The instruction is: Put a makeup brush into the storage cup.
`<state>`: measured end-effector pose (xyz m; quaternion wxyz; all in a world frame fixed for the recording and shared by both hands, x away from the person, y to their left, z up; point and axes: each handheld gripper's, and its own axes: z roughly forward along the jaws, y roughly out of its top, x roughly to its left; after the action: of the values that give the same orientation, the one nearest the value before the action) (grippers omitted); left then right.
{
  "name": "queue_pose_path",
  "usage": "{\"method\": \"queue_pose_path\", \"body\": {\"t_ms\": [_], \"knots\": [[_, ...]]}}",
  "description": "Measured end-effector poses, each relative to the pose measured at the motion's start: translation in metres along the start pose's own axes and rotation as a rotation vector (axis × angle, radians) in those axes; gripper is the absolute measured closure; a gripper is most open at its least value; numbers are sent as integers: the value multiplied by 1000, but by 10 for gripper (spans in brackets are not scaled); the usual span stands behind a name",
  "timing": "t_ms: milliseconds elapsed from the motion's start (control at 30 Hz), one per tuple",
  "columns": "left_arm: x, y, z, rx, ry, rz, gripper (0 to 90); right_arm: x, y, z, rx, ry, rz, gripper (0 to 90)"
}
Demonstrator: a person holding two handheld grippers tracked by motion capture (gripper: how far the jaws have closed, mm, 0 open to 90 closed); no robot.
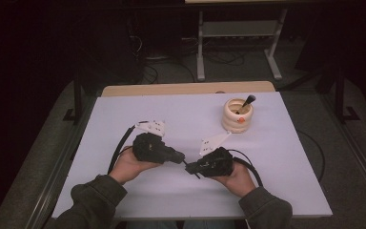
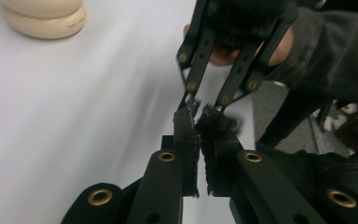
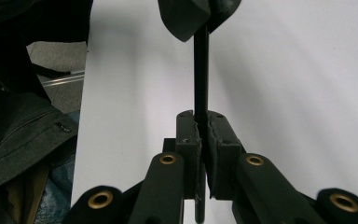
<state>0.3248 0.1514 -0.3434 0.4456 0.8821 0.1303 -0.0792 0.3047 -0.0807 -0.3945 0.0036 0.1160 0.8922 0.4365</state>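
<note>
A thin black stick runs straight out between my right gripper's jaws, which are shut on it. Its far end passes between the tips of my left gripper. In the left gripper view my left gripper is closed to a narrow slit with a dark frayed bit at its tips, and the right gripper meets it tip to tip. From above, both grippers touch noses over the middle front of the white table, with the stick poking out below them.
A cream ribbed holder stands at the back right of the table with a black-handled tool leaning in it; the holder is well beyond the grippers. Cables trail from both grippers. A metal frame stands on the floor behind.
</note>
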Motion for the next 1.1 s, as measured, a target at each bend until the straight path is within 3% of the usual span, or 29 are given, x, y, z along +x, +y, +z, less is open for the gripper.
{"method": "queue_pose_path", "body": {"t_ms": [100, 200, 267, 400, 500, 567, 633, 700, 800, 867, 1000, 1100], "knots": [[-2, 3, 0, 15, 9, 13, 855, 3, 2, 3, 10, 0, -7, 835], [-3, 6, -1, 22, 15, 12, 856, 2, 4, 3, 9, -9, 18, 689], [-5, 7, 0, 48, 42, 15, 856, 1, 6, 1, 14, -30, 11, 664], [-4, 11, 3, 82, 60, 21, 856, 5, 13, -4, 19, -46, 17, 697], [-6, 12, 5, 106, 67, 15, 856, 6, 19, -4, 32, -56, -7, 748], [-7, 14, 6, 107, 68, 14, 856, 6, 22, -4, 38, -52, -24, 766], [-8, 15, 6, 110, 70, 20, 856, 8, 25, -2, 40, -46, -11, 816], [-8, 15, 6, 110, 72, 26, 855, 7, 25, -1, 43, -58, -38, 837], [-8, 15, 4, 97, 67, 30, 841, 6, 24, -2, 29, -44, -22, 843], [-8, 15, 1, 90, 83, 21, 772, 6, 24, -4, 24, -41, -17, 844], [-6, 13, -4, 79, 99, 28, 722, 3, 22, -7, 12, -34, -2, 845], [-7, 11, -6, 80, 114, 9, 704, -1, 20, -11, 4, -25, 26, 845]]}}
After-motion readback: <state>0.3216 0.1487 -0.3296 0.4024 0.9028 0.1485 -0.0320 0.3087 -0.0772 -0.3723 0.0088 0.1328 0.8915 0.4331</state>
